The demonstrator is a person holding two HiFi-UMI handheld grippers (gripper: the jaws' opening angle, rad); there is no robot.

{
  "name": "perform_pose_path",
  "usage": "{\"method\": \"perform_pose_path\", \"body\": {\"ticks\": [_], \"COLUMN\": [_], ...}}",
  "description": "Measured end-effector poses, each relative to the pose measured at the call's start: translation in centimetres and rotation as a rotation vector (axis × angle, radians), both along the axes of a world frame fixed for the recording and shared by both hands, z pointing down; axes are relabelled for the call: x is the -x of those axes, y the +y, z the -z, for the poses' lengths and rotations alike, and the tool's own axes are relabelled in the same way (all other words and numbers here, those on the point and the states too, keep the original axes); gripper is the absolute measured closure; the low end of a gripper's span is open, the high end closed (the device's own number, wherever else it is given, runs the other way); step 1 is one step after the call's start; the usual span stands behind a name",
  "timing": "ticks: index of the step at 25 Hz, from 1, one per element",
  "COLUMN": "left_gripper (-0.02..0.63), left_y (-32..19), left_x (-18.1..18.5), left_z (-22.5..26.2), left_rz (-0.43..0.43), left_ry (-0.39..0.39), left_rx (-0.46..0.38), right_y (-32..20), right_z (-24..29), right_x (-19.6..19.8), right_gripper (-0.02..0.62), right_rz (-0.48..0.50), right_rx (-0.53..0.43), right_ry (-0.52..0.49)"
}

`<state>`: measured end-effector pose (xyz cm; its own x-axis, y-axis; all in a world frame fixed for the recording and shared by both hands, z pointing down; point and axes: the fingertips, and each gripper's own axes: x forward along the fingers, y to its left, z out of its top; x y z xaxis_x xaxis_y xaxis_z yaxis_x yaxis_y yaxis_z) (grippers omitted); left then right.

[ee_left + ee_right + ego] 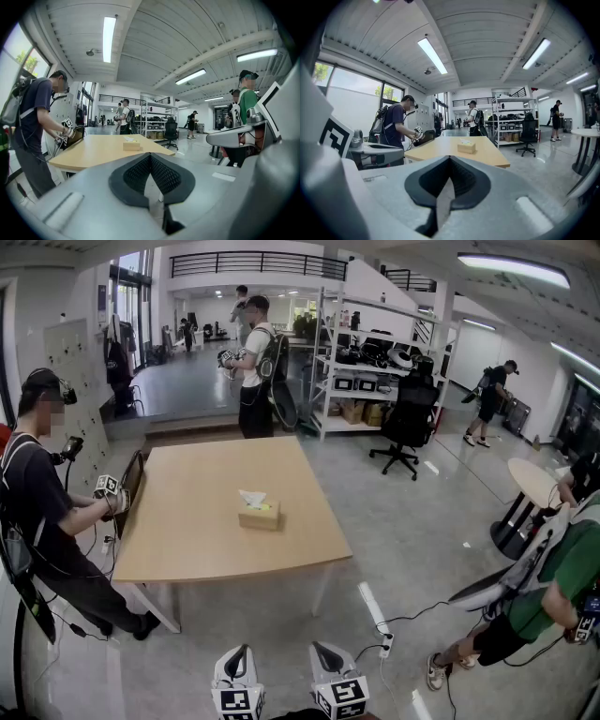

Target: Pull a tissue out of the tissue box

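Note:
A tan tissue box [260, 515] stands near the middle of a light wooden table [187, 540], with a white tissue [252, 497] sticking up from its top. Both grippers are far from it, at the bottom edge of the head view, off the table's near side. My left gripper [241, 651] and my right gripper [320, 648] are both shut and hold nothing. The left gripper view has the left gripper [150, 156] closed, with the box [131, 146] small in the distance. Beyond the shut right gripper [450, 160] in its own view, the box [466, 147] is equally far.
A person [42, 512] with grippers stands at the table's left edge by an upright dark screen [132, 486]. Another person [254, 367] stands beyond the far end. An office chair [409, 423], shelves [370, 352], a round table [534, 482], a person in green [548, 582] and a floor power strip [385, 644] lie to the right.

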<state>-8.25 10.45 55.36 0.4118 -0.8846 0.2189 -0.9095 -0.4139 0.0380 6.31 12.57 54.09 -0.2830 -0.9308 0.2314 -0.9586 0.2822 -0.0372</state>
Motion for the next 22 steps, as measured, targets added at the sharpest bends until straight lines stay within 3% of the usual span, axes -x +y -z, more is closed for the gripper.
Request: {"method": "perform_pose_path", "body": {"ticks": [14,22], "left_gripper": [0.588,0.589], "left_y": [1.3,2.0], "left_x": [-0.1,0.1], "left_z": [1.2,-0.6], "left_rz": [0.028,0.026], "left_ry": [0.006,-0.007], "left_rx": [-0.007,0.012], "right_y": [1.4,1.8], "right_z": [0.7,0.4], "right_x": [-0.3,0.3], "right_gripper": [0.604,0.604], "right_rz": [0.016,0.042], "right_rx": [-0.007,0.009], "right_ry": [-0.005,-0.004]}}
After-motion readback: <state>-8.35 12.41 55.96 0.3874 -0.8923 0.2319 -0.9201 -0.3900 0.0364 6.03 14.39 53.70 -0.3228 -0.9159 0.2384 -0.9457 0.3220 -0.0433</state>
